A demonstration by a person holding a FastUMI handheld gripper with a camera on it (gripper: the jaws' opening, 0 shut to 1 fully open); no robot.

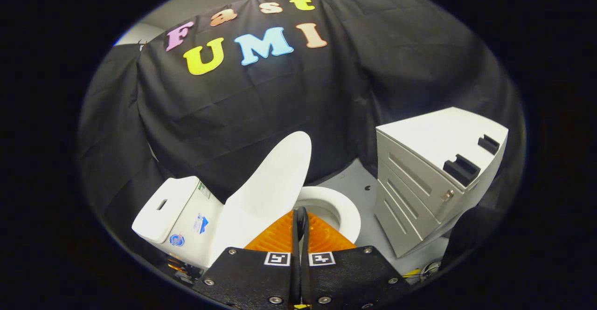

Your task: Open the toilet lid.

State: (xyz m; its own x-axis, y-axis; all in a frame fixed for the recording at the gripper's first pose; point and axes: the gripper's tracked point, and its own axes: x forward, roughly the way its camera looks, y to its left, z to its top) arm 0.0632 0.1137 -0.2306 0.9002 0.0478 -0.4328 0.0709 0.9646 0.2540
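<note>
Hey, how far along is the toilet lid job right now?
Mostly done, it seems: the toilet lid stands raised, tilted back toward the tank, and the bowl rim is exposed beyond the fingers. The gripper has its orange fingers closed together with nothing between them, just ahead of the lid's lower edge. What may be left: checking the lid rests stably.

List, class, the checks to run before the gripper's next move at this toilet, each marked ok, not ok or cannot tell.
1. Lid raised off the bowl: ok, it stands tilted up toward the tank.
2. Lid resting against the tank: cannot tell.
3. Gripper free of the lid: ok, fingers closed together, nothing between them.
4. Bowl rim exposed: ok.
5. Cabinet apart from the toilet: ok, bare floor between them.
</note>
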